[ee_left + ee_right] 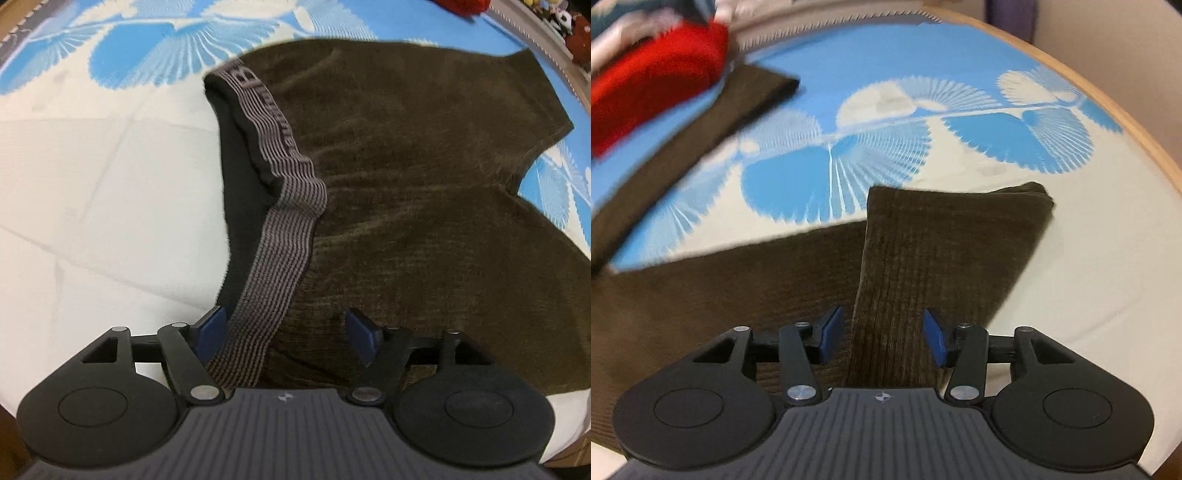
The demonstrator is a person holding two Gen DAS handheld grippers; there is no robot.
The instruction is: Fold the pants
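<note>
The pants (424, 192) are dark olive-brown corduroy with fine ribbing and a soft nap, and they lie spread on a bed. The bed's cover (92, 192) is quilted cream cloth, stitched in large squares, printed with bright blue fan-like leaf shapes with toothed edges. In the left wrist view the waistband (280, 206) is a broad elastic strip, grey with thin dark stripes, turned outward so that the smooth black lining (240, 177) shows beside it. Woven letters run along the far part of the band; a large "B" can be made out, and the rest is too blurred to read.

The left tongs (284, 336) stand apart over the waist, with the striped band passing just beside the left blue pad (210, 332) and corduroy beneath the gap; neither pad presses on the cloth.

In the right wrist view a leg (945, 251) of the pants is folded over the rest of the garment, making a long ribbed flap with a squared end near the bed's wooden edge (1126, 122). The right tongs (882, 336) are also apart, their flat blue pads (936, 341) on either side of this flap without clamping it. The other leg (701, 129) stretches away to the upper left, where a blurred red cloth (653, 88) lies by its far end.
</note>
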